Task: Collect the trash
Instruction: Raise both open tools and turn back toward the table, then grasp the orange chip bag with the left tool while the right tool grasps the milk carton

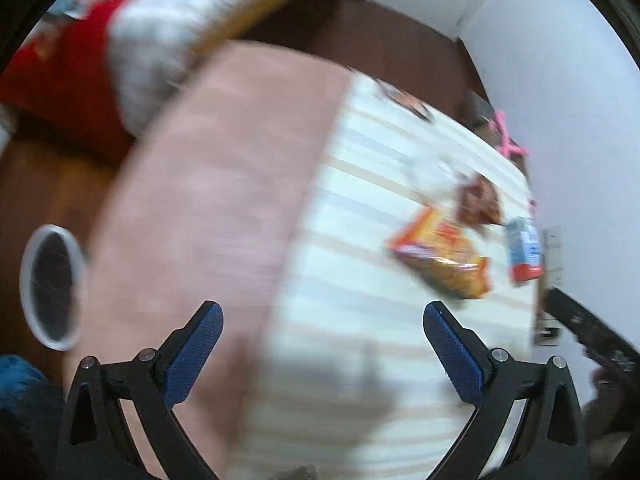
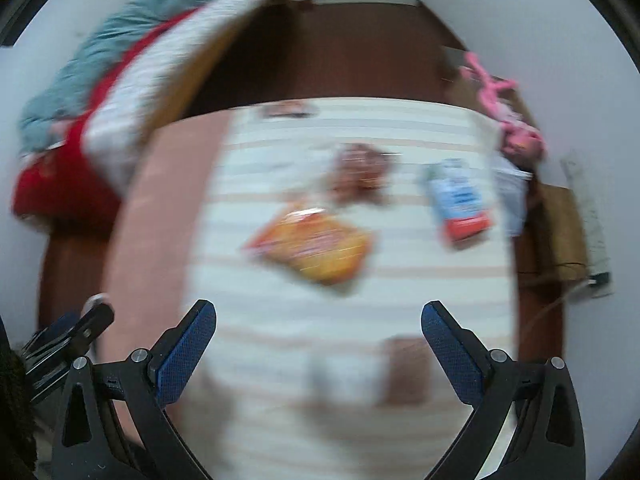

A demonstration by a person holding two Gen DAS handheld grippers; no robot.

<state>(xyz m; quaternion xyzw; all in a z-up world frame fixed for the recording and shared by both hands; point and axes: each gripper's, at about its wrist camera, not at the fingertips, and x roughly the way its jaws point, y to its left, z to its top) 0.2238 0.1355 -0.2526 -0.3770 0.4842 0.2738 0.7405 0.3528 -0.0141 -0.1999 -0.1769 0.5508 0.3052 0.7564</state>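
Both views are motion-blurred. An orange snack packet (image 2: 312,246) (image 1: 440,258) lies on the striped bedding (image 2: 400,280). Just beyond it sits a brown wrapper (image 2: 360,176) (image 1: 478,202), and a blue, white and red carton (image 2: 458,200) (image 1: 522,252) lies to the right. A small brown and white piece (image 2: 380,372) rests near the front of the right wrist view. My right gripper (image 2: 318,344) hovers open above the bedding, nothing between its blue pads. My left gripper (image 1: 322,344) is open too, over the seam of pink blanket (image 1: 208,208) and bedding. A white-rimmed bin (image 1: 52,286) stands at the left.
Brown floor (image 2: 340,48) surrounds the mattress. A red, white and teal pile of bedding (image 2: 100,92) lies at the left. Pink objects (image 2: 500,100) and a power strip (image 2: 588,220) sit by the right wall. The other gripper's black frame (image 2: 68,340) shows at the lower left.
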